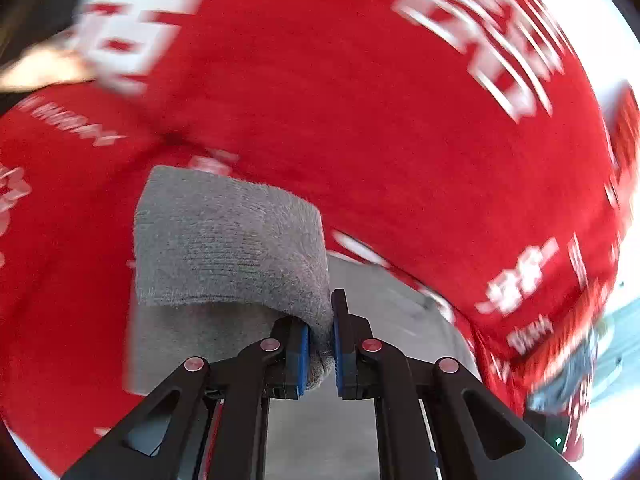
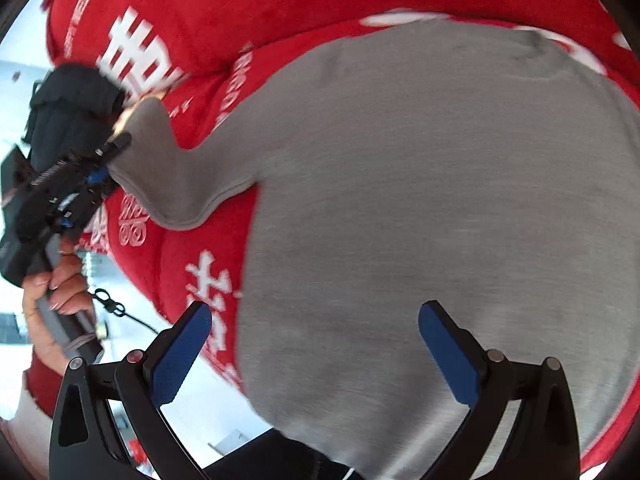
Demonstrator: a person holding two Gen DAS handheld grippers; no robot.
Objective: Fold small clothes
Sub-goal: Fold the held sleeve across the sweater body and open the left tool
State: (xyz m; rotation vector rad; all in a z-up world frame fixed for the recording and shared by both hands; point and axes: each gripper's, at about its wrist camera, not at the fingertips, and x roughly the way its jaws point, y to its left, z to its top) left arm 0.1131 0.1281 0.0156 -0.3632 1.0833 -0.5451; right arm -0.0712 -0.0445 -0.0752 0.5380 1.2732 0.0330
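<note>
A small grey knit garment (image 2: 400, 200) lies spread on a red cloth with white print (image 2: 224, 8). My left gripper (image 1: 321, 344) is shut on the cuff end of its grey sleeve (image 1: 228, 240), which is lifted and curls forward. In the right wrist view the left gripper (image 2: 100, 168) holds that sleeve (image 2: 160, 168) at the far left, a hand on its handle. My right gripper (image 2: 314, 344) is open and empty, its blue pads (image 2: 180, 356) hovering just above the lower edge of the garment's body.
The red printed cloth (image 1: 360, 120) covers the work surface and fills most of both views. A pale floor or surface (image 2: 208, 412) shows beyond the cloth's edge at lower left. A thin black cable (image 2: 120, 312) hangs near the hand.
</note>
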